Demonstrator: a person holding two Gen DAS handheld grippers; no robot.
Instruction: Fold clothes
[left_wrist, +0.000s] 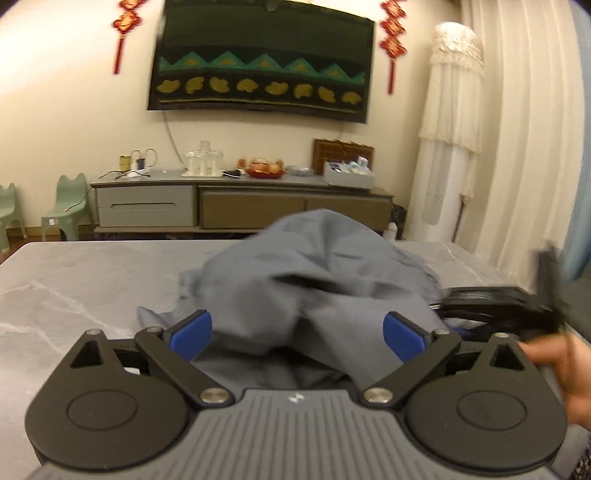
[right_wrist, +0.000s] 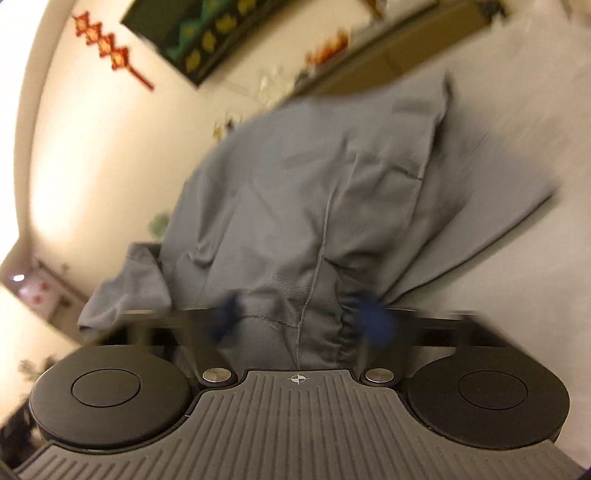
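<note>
Grey garment bunched mid-frame, no neat fold showing

I am gripping the rumpled grey cotton garment in my right tongs; my left tongs are gaping empty above it, over the grey marbled desk.

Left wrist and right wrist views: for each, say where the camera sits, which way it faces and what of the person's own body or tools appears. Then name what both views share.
Left wrist: on the left gripper, level, facing the grey garment on the marble table; right gripper and a hand show at right.
Right wrist: on the right gripper, tilted, facing cloth bunched between its blurred fingers.
Shared: garment, wall hanging, sideboard.
</note>
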